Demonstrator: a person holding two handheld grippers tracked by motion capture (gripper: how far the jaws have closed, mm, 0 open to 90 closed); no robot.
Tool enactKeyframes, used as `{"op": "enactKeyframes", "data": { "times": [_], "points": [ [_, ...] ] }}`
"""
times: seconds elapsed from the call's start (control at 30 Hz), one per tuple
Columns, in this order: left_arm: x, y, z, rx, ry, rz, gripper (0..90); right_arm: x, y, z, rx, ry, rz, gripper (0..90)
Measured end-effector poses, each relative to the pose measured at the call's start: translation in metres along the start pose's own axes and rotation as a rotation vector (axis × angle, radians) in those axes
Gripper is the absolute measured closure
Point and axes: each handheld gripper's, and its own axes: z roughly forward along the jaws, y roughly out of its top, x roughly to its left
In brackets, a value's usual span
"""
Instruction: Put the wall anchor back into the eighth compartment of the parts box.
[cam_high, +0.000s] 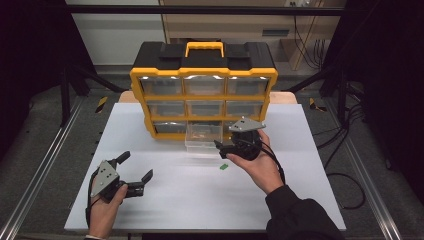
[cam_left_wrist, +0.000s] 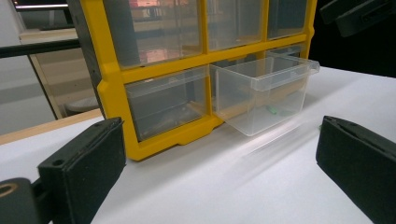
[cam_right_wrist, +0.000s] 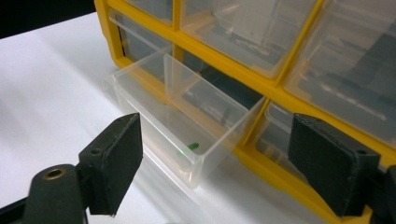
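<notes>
Clear drawer (cam_high: 202, 134) pulled out of the bottom row's middle slot of the yellow organiser (cam_high: 202, 85), long axis running front to back, open end facing the person. Small green piece (cam_right_wrist: 192, 146) inside; another green piece (cam_high: 223, 167) on the white bench (cam_high: 165, 200). Right gripper (cam_high: 222, 148) just beside the drawer, jaws wide, holding nothing. Left gripper (cam_high: 136, 172) well apart, jaws wide, empty.
</notes>
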Motion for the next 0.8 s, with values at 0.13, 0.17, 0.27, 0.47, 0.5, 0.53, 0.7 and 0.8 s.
{"op": "enactKeyframes", "data": {
  "times": [0.13, 0.17, 0.27, 0.47, 0.5, 0.53, 0.7, 0.8],
  "points": [
    [0.0, 0.0, 0.0, -0.001, 0.0, 0.0, 0.9, -0.002, -0.008, -0.001, 0.012, -0.006, 0.016, 15.7],
    [0.0, 0.0, 0.0, -0.001, 0.0, 0.0, 0.9, -0.002, -0.009, -0.001, 0.015, -0.008, 0.013, 15.4],
    [0.0, 0.0, 0.0, 0.0, -0.001, -0.001, 0.9, -0.002, -0.016, -0.001, 0.03, -0.004, 0.016, 13.8],
    [0.0, 0.0, 0.0, 0.0, 0.001, -0.001, 0.9, -0.002, -0.03, 0.003, 0.057, 0.004, 0.009, 12.1],
    [0.0, 0.0, 0.0, 0.0, 0.0, 0.0, 0.9, -0.002, -0.031, 0.003, 0.063, 0.004, 0.015, 12.1],
    [0.0, 0.0, 0.0, 0.0, 0.0, 0.0, 0.9, -0.002, -0.034, 0.004, 0.065, 0.008, 0.014, 11.8],
    [0.0, 0.0, 0.0, 0.0, 0.001, 0.001, 0.9, -0.001, -0.042, 0.008, 0.093, 0.014, 0.027, 11.5],
    [0.0, 0.0, 0.0, 0.0, 0.0, 0.0, 0.9, 0.0, -0.046, 0.009, 0.107, 0.023, 0.029, 11.4]
  ]
}}
